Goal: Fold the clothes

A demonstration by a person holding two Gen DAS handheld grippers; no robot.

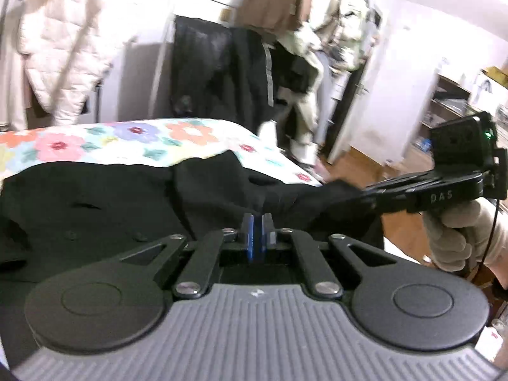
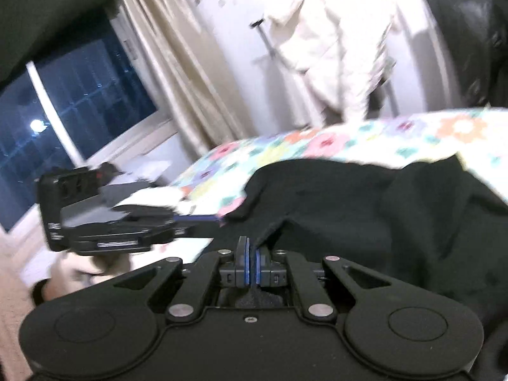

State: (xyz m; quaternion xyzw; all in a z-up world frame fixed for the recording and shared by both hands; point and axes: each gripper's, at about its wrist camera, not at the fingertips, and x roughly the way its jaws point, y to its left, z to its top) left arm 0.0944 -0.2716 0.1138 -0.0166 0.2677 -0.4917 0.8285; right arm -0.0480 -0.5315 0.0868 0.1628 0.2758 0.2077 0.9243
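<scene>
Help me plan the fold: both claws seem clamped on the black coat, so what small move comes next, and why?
Probably carry the pinched edge forward over the black coat. Both the left claw and right claw are shut on its near edge, and most of it lies spread on the floral bedspread, unfolded.

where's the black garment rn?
In both wrist views the black garment lies on the near part of the floral bedspread, its near edge pinched by the left gripper and right gripper.
</scene>
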